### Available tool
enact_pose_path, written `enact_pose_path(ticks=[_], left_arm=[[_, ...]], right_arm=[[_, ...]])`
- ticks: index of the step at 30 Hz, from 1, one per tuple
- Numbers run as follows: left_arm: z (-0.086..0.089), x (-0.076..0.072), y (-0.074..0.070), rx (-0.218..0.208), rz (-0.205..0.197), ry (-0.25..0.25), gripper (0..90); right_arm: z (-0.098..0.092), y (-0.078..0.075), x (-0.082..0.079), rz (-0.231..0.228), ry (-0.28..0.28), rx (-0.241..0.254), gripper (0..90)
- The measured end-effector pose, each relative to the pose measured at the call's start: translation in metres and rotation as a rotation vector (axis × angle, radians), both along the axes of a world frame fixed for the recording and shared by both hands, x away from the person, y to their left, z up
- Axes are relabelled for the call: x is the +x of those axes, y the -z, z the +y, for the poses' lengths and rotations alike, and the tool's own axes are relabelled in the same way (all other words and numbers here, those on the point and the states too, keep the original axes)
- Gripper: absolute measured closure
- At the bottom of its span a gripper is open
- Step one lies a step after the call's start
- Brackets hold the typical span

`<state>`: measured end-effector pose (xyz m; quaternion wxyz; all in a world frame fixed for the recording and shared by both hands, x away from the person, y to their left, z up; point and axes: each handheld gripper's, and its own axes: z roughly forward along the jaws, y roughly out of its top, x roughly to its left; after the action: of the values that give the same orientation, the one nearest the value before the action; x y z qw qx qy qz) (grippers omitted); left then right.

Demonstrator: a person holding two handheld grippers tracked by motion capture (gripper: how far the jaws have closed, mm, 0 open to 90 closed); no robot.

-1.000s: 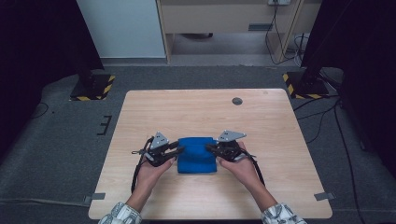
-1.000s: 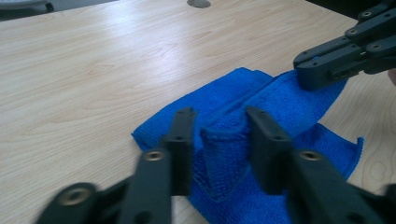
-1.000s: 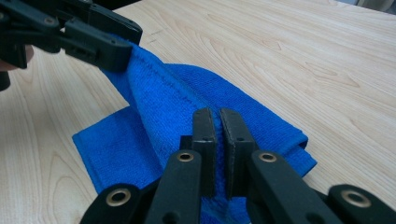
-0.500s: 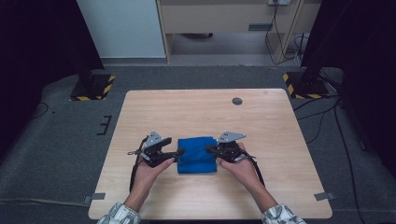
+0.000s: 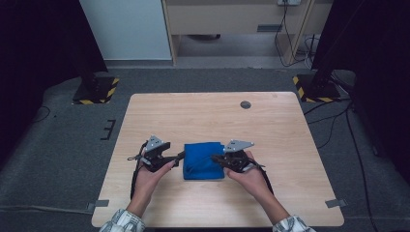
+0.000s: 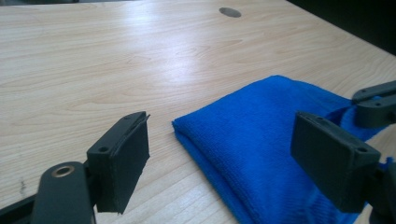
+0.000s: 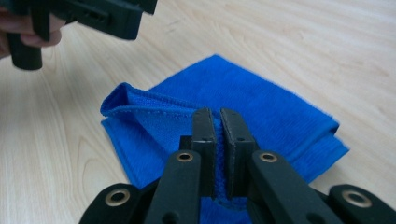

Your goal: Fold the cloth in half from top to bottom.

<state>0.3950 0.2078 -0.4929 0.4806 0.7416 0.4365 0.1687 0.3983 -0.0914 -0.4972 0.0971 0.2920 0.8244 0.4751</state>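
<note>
high view shows us at a worktop (image 5: 203, 116) with a folded blue cloth (image 5: 203, 159) lying near its near-middle, between our two hands. our left tongs (image 5: 180, 155) sit just left of the cloth; their jaws have just been opening and now stand wide, with the cloth's left edge between them but not pressed. in the left gripper view the cloth (image 6: 261, 140) lies flat on the wood ahead. our right tongs (image 5: 218, 159) are at the cloth's right edge, jaws narrow and pinching a fold of it, as the right gripper view (image 7: 215, 140) shows. a small dark disc (image 5: 245, 104) lies at the far side.
</note>
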Motion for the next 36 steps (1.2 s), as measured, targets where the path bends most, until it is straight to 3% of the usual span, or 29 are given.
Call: enact_pose_path(ticks=[3,21,29,36], left_arm=[[-0.001,0.0,0.002,0.023,0.0,-0.001,18.4],[-0.01,-0.003,0.014,0.065,0.017,0.015,17.1],[-0.017,-0.004,0.017,0.08,0.019,0.023,14.1],[-0.02,-0.005,0.019,0.101,0.024,0.048,13.6]], right_arm=[[-0.003,0.004,-0.003,0.009,-0.003,0.0,83.2],[-0.012,0.019,-0.022,0.046,-0.033,-0.048,69.1],[-0.007,0.02,-0.031,0.075,-0.051,-0.06,51.4],[-0.003,0.01,-0.031,0.055,-0.05,-0.004,39.8]])
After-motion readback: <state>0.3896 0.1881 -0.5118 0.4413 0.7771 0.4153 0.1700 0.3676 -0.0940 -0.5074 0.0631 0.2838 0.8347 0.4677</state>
